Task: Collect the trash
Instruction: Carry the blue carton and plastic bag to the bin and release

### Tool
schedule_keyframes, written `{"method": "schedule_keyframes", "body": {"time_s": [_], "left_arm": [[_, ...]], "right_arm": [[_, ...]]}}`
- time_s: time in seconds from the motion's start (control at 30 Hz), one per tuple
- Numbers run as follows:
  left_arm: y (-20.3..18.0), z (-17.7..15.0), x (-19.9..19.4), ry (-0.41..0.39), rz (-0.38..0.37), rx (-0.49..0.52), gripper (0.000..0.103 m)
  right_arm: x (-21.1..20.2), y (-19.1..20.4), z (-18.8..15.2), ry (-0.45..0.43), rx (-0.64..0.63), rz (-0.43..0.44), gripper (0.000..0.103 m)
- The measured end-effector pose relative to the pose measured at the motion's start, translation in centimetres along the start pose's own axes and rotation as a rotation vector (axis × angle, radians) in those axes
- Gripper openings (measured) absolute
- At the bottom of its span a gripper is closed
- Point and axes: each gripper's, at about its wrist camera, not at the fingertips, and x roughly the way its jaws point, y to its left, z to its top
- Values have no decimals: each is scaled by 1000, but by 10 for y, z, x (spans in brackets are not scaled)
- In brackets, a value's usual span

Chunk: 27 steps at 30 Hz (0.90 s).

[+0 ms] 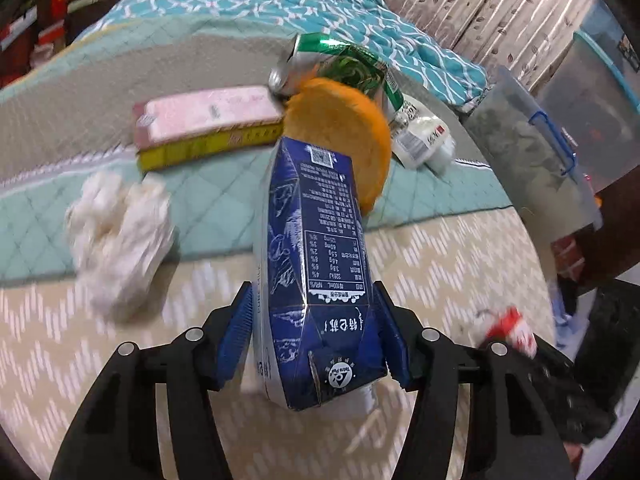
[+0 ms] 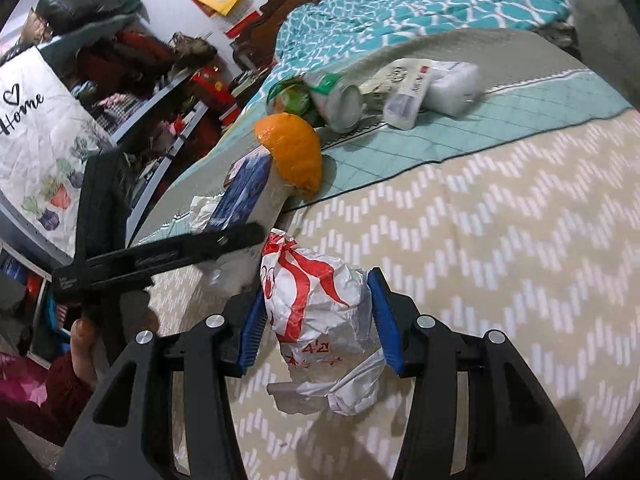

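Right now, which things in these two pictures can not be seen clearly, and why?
- Carton, left view: its lower end sits behind the fingers.
- Can, left view: partly behind the orange peel.
- Tissue, left view: blurred.
- Wrapper, right view: print crumpled, unreadable.
- No trash bin identifiable in either view.

1. The orange peel (image 1: 340, 136) is the landmark; a blue carton (image 1: 316, 272) leans against its near side, blocking a straight approach from the front.
2. Left of the peel, a flat pink-and-yellow box (image 1: 208, 124) and a wad of white tissue (image 1: 120, 236) fill the bed.
3. Behind the peel, a green can (image 1: 320, 60) and white packets (image 1: 420, 136) crowd together.
4. Right of the peel, the zigzag bedspread (image 2: 500, 240) lies bare, leaving room to pass.
5. Farther right, a clear plastic bin (image 1: 560, 128) stands beside the bed.
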Motion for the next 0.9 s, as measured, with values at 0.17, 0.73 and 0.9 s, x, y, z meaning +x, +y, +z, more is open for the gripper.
{"method": "schedule_keyframes", "body": {"time_s": [0.17, 0.73, 0.9], "left_arm": [[9, -44, -37, -17, -57, 42, 55], [-55, -90, -50, -22, 14, 247, 79], [-56, -94, -44, 8, 87, 255, 79]], "right_arm": [[-13, -5, -4, -44, -21, -32, 51], [-44, -8, -38, -45, -210, -208, 84], [-46, -10, -46, -4, -190, -99, 87]]}}
